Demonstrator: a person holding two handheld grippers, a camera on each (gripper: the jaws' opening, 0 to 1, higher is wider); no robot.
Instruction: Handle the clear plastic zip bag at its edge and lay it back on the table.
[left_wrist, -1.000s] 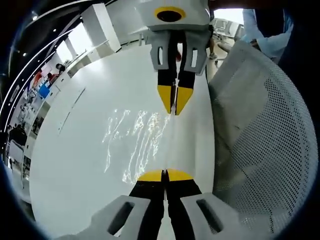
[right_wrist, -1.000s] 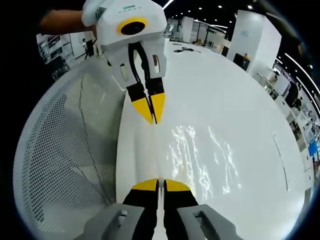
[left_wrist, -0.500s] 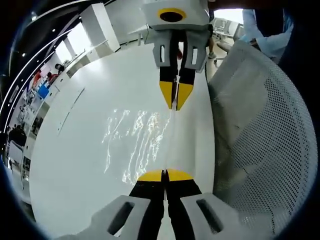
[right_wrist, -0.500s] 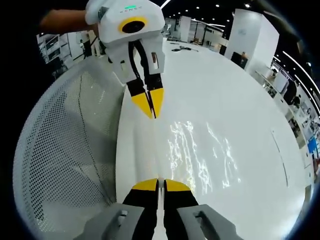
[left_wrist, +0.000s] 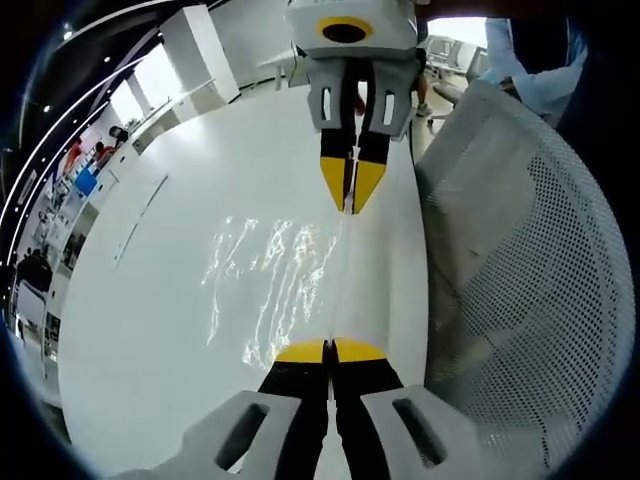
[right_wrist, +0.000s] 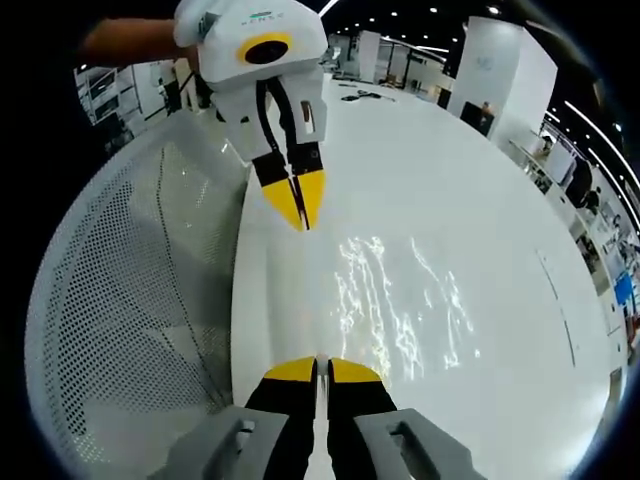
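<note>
Left gripper view: the bag (left_wrist: 290, 275) is stretched taut over the bench (left_wrist: 150, 300), each hand-held gripper (left_wrist: 330, 350) (right_wrist: 322, 368) clamped on an opposite edge for level lowering.

One bag (left_wrist: 275, 285); two grippers (left_wrist: 330, 352); one chair (left_wrist: 510, 260)

Left gripper (left_wrist: 330, 352) and right gripper (right_wrist: 320, 370) tip-to-tip (both jaws closed).

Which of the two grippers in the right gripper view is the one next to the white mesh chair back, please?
The left gripper, entering from the top; the mesh chair back lies just beside it, while the right gripper rises from the bottom edge.
</note>
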